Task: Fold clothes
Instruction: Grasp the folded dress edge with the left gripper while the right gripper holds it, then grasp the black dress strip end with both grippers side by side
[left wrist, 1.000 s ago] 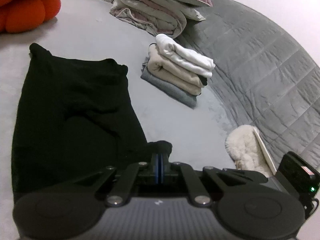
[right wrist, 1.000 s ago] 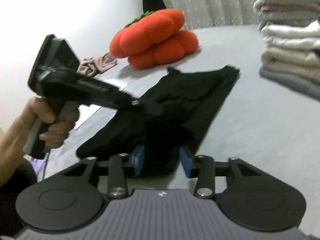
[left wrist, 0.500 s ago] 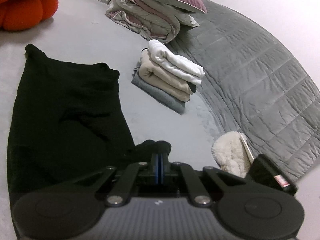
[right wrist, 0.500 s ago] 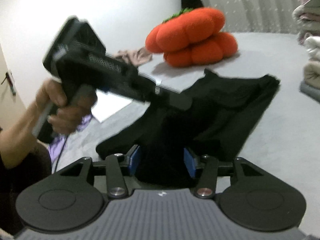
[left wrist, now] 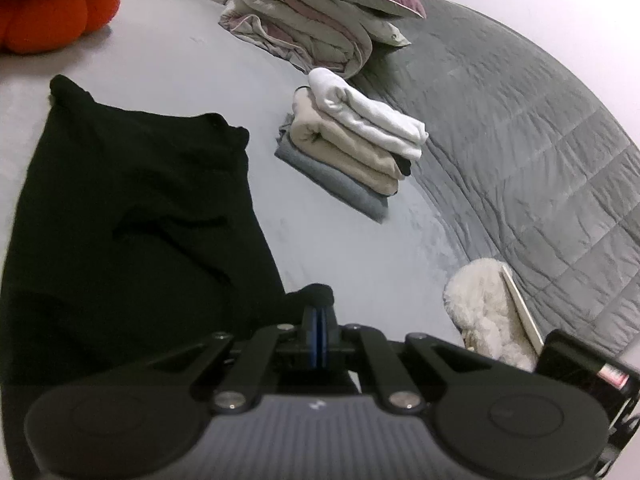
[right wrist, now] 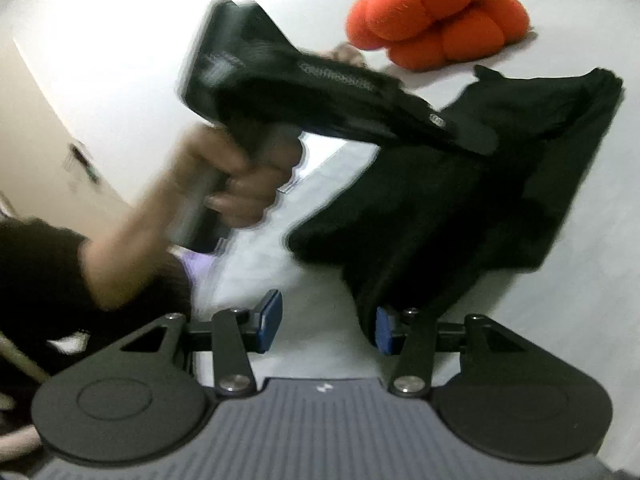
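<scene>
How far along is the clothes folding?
Done: a stack of folded clothes sits on the bed. In hand: the black garment, with the left gripper shut on one edge; the right gripper is open beside it. Left: folding it and stacking it.

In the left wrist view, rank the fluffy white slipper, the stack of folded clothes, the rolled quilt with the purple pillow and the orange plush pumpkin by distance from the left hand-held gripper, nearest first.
From the left hand-held gripper:
1. Fluffy white slipper, low right.
2. Stack of folded clothes, centre of the bed.
3. Rolled quilt with the purple pillow, top centre.
4. Orange plush pumpkin, top left; too close to the quilt to call.
</scene>
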Tool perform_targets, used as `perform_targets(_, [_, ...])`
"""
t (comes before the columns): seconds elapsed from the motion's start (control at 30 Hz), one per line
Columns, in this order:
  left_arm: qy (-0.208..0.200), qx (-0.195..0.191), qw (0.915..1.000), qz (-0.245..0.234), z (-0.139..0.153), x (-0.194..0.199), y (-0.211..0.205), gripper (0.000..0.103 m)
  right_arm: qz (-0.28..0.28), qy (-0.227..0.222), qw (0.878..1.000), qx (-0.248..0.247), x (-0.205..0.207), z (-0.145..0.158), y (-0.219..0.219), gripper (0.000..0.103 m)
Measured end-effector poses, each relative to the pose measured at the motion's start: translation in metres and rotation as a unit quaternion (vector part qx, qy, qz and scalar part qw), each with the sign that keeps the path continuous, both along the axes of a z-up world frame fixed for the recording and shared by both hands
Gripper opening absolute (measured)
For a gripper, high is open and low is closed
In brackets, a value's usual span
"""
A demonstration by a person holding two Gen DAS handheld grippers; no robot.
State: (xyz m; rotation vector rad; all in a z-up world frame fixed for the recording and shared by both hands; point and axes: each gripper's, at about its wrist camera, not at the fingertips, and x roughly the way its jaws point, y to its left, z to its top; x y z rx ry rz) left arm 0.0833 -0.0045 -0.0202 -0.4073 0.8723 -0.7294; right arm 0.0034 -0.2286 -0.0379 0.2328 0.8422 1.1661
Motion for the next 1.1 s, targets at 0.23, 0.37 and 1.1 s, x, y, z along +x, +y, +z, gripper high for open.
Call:
perform_targets(0.23, [0.002, 0.028, 0.9996, -0.006, -0.027, -0.002, -0.021, 0.003, -0.009, 0.050, 0.999, -0.006, -0.002, -0.001, -0.016, 0.051])
perform_targets(0.37, [0.009, 0.027, 0.9995, -0.010, -0.034, -0.003, -0.022, 0.010, -0.018, 0.068, 0.995, -0.064, -0.010, -0.014, -0.018, 0.051])
perform_targets(1.1, [-0.006, 0.062, 0.9857, 0.157, -0.018, -0.003, 0.124, 0.038, -0.250, 0.008, 0.967, -0.046, 0.030, 0.002, -0.026, 0.039])
